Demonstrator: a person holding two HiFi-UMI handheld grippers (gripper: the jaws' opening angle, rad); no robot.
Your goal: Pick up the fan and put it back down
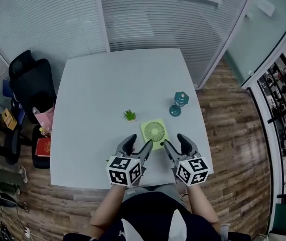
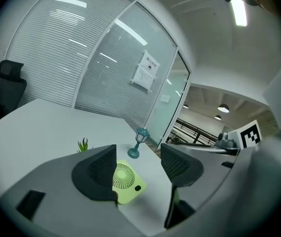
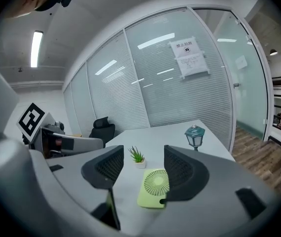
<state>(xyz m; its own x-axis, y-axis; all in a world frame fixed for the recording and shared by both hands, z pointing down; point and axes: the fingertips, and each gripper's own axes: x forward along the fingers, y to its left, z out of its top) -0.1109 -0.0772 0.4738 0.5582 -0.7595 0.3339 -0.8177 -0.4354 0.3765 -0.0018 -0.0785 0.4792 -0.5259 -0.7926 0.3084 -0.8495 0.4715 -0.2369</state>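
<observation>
A flat light-green fan (image 1: 154, 132) lies on the white table (image 1: 108, 89) near its front edge, round grille facing up. In the head view my left gripper (image 1: 139, 146) sits just left of and nearer than the fan, and my right gripper (image 1: 175, 145) just right of and nearer than it. Both stand open with nothing between the jaws. The left gripper view shows the fan (image 2: 125, 181) ahead, partly behind the left jaw. In the right gripper view the fan (image 3: 155, 187) lies ahead between the jaws, apart from them.
A small potted green plant (image 1: 130, 115) stands left of and beyond the fan. A teal lantern-shaped lamp (image 1: 178, 103) stands to its far right. A black office chair (image 1: 30, 84) and clutter sit off the table's left side. Glass partition walls close the room behind.
</observation>
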